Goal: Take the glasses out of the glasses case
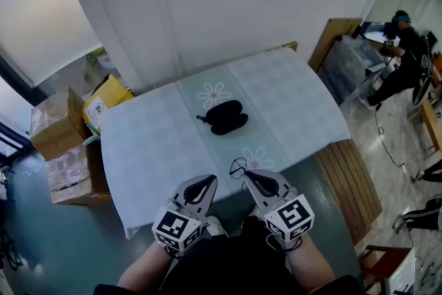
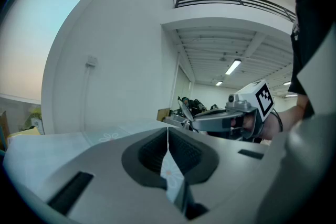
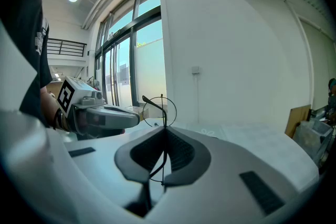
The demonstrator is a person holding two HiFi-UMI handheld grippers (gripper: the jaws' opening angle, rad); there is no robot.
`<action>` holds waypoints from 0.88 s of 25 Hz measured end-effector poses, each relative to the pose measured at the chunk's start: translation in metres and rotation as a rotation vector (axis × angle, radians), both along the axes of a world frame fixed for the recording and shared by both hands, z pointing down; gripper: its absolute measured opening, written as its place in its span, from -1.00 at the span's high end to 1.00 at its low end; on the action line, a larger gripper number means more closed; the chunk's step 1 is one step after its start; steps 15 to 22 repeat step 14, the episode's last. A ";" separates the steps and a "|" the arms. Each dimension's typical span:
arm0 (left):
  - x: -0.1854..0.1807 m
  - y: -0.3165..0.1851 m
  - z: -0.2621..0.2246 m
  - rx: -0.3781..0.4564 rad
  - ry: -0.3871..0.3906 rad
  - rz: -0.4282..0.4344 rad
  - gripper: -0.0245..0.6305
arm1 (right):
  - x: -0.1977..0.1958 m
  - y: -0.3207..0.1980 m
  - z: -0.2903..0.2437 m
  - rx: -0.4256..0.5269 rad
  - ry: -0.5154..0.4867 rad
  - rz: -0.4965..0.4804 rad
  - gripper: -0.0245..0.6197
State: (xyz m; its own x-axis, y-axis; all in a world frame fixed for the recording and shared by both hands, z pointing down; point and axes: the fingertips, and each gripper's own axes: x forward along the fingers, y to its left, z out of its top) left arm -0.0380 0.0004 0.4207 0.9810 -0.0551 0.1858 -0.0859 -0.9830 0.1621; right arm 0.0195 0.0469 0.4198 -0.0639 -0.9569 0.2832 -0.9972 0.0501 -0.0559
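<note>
The black glasses case (image 1: 224,116) lies in the middle of the table (image 1: 152,148), which wears a pale checked cloth; I cannot tell if its lid is up. Thin wire-framed glasses (image 1: 238,167) stick up from my right gripper (image 1: 250,177), which is shut on them over the table's near edge. In the right gripper view one round lens (image 3: 160,110) stands above the closed jaws of the right gripper (image 3: 164,131). My left gripper (image 1: 206,180) hovers beside it, shut and holding nothing. The left gripper view shows the left gripper (image 2: 168,131) and the right gripper (image 2: 220,120) carrying the glasses (image 2: 185,108).
Cardboard boxes (image 1: 59,124) and a yellow bag (image 1: 107,97) stand on the floor left of the table. A slatted wooden bench (image 1: 352,179) sits at the right. A white wall runs behind the table. A person (image 1: 404,45) is at the far right.
</note>
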 end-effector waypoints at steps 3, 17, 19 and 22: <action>0.000 0.000 -0.001 0.002 -0.002 0.000 0.83 | 0.000 0.000 -0.001 0.002 0.000 -0.002 0.85; -0.003 -0.003 -0.001 0.000 0.003 -0.003 0.83 | -0.004 -0.003 -0.001 0.003 0.000 -0.001 0.85; -0.003 -0.003 -0.001 0.000 0.003 -0.003 0.83 | -0.004 -0.003 -0.001 0.003 0.000 -0.001 0.85; -0.003 -0.003 -0.001 0.000 0.003 -0.003 0.83 | -0.004 -0.003 -0.001 0.003 0.000 -0.001 0.85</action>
